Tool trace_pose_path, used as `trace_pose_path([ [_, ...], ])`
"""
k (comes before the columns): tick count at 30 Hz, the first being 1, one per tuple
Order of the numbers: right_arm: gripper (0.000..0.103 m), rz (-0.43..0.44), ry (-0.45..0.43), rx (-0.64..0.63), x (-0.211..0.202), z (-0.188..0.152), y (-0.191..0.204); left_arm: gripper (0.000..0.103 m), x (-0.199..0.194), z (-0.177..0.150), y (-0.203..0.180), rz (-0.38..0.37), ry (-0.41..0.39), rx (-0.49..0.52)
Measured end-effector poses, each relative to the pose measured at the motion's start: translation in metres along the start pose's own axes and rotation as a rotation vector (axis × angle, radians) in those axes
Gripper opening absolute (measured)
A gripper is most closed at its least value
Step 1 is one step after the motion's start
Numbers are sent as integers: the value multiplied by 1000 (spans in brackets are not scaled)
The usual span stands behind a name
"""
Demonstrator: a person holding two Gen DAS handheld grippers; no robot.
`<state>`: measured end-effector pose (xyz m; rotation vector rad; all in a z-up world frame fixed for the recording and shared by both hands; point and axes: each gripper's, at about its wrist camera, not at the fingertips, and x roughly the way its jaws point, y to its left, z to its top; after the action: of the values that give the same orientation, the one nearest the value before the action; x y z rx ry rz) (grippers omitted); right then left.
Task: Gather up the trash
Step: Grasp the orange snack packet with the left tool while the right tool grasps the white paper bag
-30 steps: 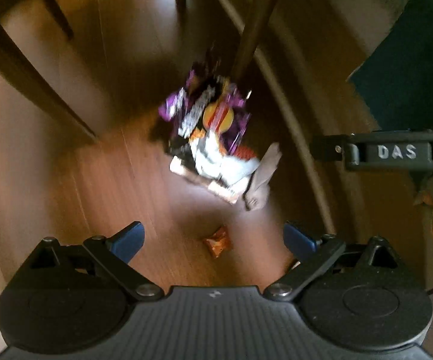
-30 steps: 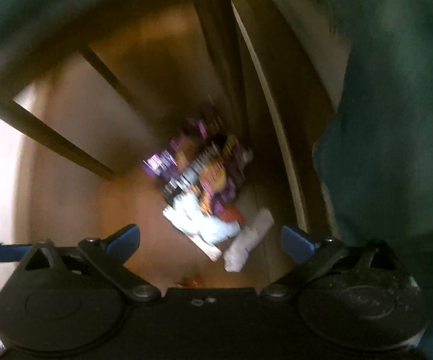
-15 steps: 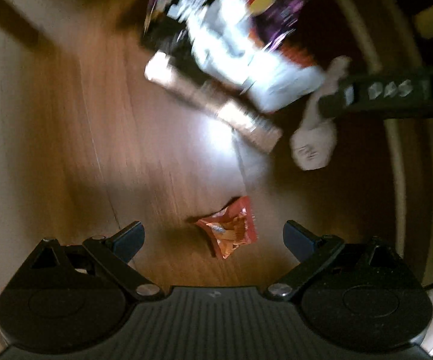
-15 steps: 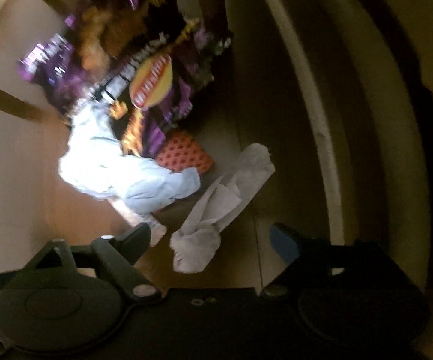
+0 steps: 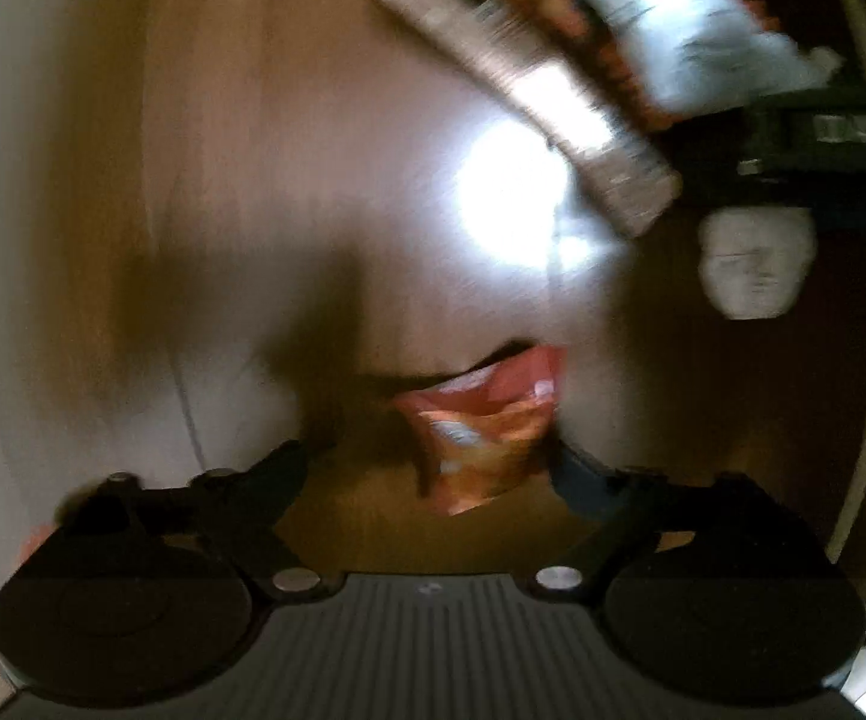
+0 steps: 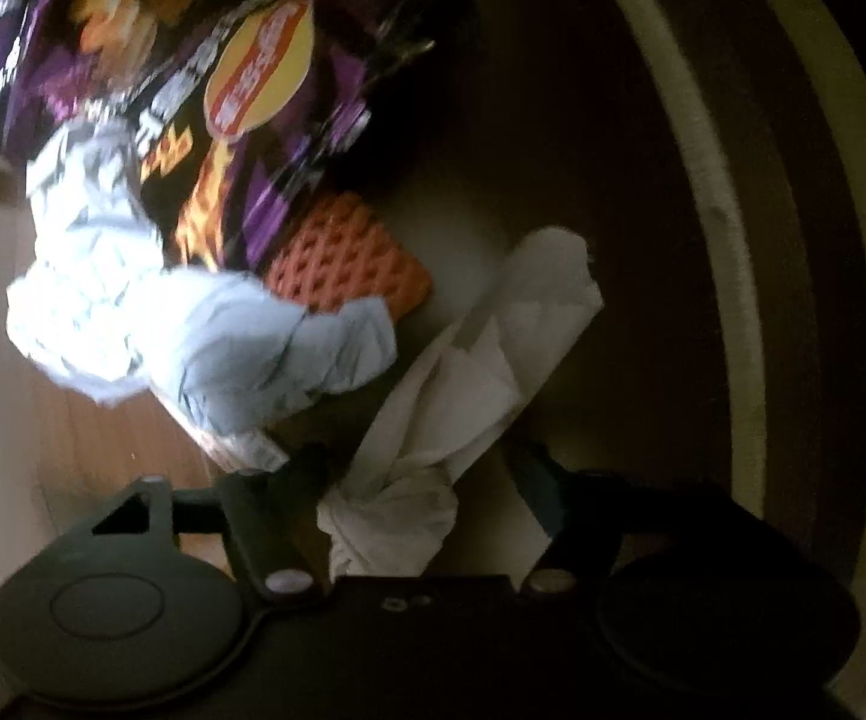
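The trash lies on the wooden floor (image 5: 205,192): a heap led by a purple chip bag (image 6: 241,90) over crumpled pale paper (image 6: 151,324), then a white twisted napkin (image 6: 463,396) beside it, and well apart a small orange wrapper (image 5: 481,438). The right tongs (image 6: 415,474) are closing with the napkin's knotted end between the jaws, not visibly pinched, so I would let them bite that thick end rather than the loose tail. The left tongs (image 5: 439,468) are likewise closing around the wrapper without pressing it yet; best kept low to the floor so the thin foil does not slip out.
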<state>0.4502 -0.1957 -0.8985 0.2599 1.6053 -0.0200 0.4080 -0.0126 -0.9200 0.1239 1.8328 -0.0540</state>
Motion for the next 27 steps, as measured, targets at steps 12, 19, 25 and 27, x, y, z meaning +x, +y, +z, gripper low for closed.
trace_pose_path([
  [12,8,-70,-15,-45,-6,-24,1,33,-11,-5,21,-47,-7,-115],
  [19,6,-36,-60,-62,-60,-52,-7,32,-54,-16,30,-31,-31,-90],
  [25,6,-5,-85,-218,-148,-80,26,32,-150,-37,36,-13,-92,-60],
  [27,6,18,-103,-252,-182,-78,35,32,-190,-41,40,-19,-101,-52],
])
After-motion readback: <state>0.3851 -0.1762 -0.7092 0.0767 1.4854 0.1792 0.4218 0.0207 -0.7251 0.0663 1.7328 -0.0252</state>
